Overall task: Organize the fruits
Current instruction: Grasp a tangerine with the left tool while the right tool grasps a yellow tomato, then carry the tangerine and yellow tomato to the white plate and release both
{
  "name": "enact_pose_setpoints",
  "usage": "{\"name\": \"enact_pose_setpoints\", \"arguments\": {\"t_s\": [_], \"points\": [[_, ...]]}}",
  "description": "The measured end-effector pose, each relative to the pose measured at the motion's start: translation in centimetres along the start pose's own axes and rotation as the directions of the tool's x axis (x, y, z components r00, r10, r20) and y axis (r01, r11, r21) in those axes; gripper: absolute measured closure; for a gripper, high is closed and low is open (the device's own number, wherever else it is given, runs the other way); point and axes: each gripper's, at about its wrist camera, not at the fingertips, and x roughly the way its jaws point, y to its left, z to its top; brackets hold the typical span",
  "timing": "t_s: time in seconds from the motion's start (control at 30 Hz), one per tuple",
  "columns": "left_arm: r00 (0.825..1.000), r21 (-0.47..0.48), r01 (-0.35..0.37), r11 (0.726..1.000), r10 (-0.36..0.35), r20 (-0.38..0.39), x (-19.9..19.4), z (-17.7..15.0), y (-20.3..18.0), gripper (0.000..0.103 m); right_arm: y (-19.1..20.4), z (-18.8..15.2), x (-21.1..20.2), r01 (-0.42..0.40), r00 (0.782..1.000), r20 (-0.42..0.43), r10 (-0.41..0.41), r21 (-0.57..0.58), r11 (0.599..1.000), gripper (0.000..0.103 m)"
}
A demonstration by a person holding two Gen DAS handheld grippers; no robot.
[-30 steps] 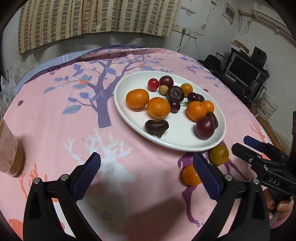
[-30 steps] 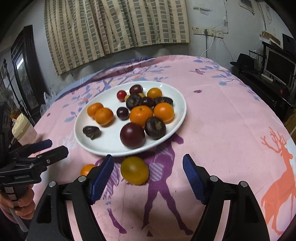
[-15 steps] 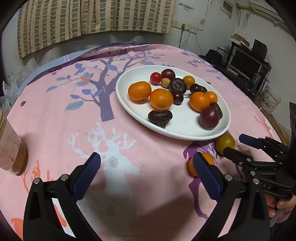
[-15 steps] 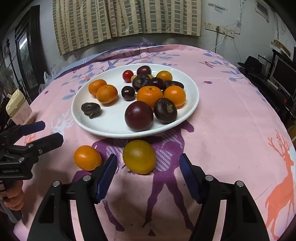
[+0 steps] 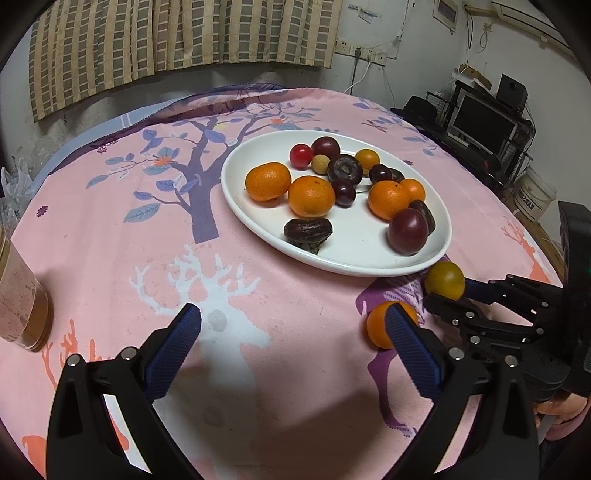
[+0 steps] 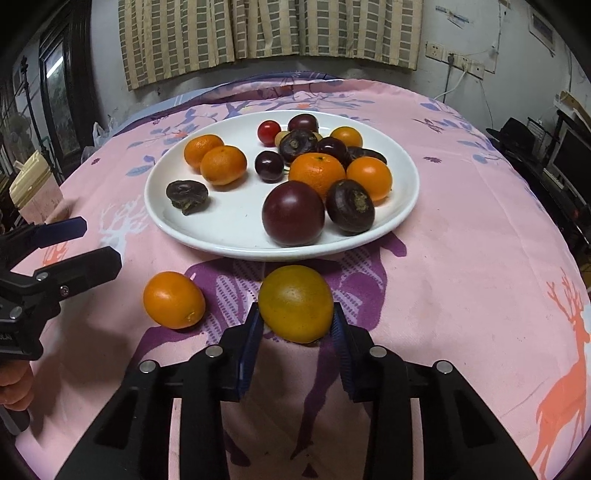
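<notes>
A white oval plate (image 6: 229, 236) (image 5: 354, 254) holds several oranges, dark plums and other small fruits. In front of it on the pink cloth lie a yellow-green citrus (image 6: 295, 302) (image 5: 444, 280) and a small orange (image 6: 173, 300) (image 5: 380, 325). My right gripper (image 6: 296, 325) has its blue pads closed against both sides of the yellow-green citrus; it also shows in the left wrist view (image 5: 448, 291). My left gripper (image 5: 291, 328) is open and empty above the cloth, left of the small orange; it also shows in the right wrist view (image 6: 83, 240).
A jar of brownish contents (image 5: 18, 295) stands at the table's left edge. A shelf with a monitor (image 5: 480, 125) and a white bucket (image 5: 532, 192) stand beyond the right edge. A curtain (image 6: 258, 33) hangs behind the table.
My right gripper moved forward around the yellow-green citrus and closed its pads on it. My left gripper drifted slightly and stayed open.
</notes>
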Motion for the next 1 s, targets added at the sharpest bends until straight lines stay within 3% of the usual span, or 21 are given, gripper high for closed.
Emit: {"name": "enact_pose_setpoints", "arguments": {"t_s": [0.1, 0.2, 0.33, 0.6, 0.73, 0.87, 1.0], "points": [[0.999, 0.042, 0.050, 0.998, -0.050, 0.003, -0.2, -0.3, -1.1, 0.005, -1.6, 0.0, -1.5, -0.070, 0.997, 0.037, 0.067, 0.093, 0.993, 0.065], [0.992, 0.126, 0.125, 0.984, -0.126, -0.003, -0.3, -1.0, -3.3, 0.008, -2.7, -0.2, -2.7, -0.056, 0.996, 0.082, 0.045, 0.136, 0.989, 0.065], [0.986, 0.212, 0.168, 0.963, -0.163, -0.040, 0.6, -1.7, -6.0, 0.032, -3.9, -0.4, -2.9, -0.050, 0.996, 0.085, 0.035, 0.190, 0.981, 0.065], [0.985, 0.169, 0.160, 0.973, -0.145, -0.094, 3.4, -1.4, -5.8, 0.050, -4.6, -0.3, -3.1, -0.045, 0.995, 0.102, 0.023, 0.218, 0.975, 0.065], [0.986, 0.169, 0.150, 0.974, -0.135, -0.099, 3.9, -1.4, -5.6, 0.053, -4.5, -0.3, -3.3, -0.055, 0.994, 0.108, 0.032, 0.214, 0.975, 0.065], [0.984, 0.176, 0.162, 0.971, -0.146, -0.100, 3.8, -1.5, -5.7, 0.065, -4.6, -0.3, -3.5, -0.057, 0.993, 0.114, 0.032, 0.220, 0.974, 0.065], [0.985, 0.179, 0.157, 0.971, -0.141, -0.097, 3.6, -1.6, -5.8, 0.065, -4.6, -0.3, -3.5, -0.056, 0.993, 0.113, 0.031, 0.220, 0.974, 0.065]]}}
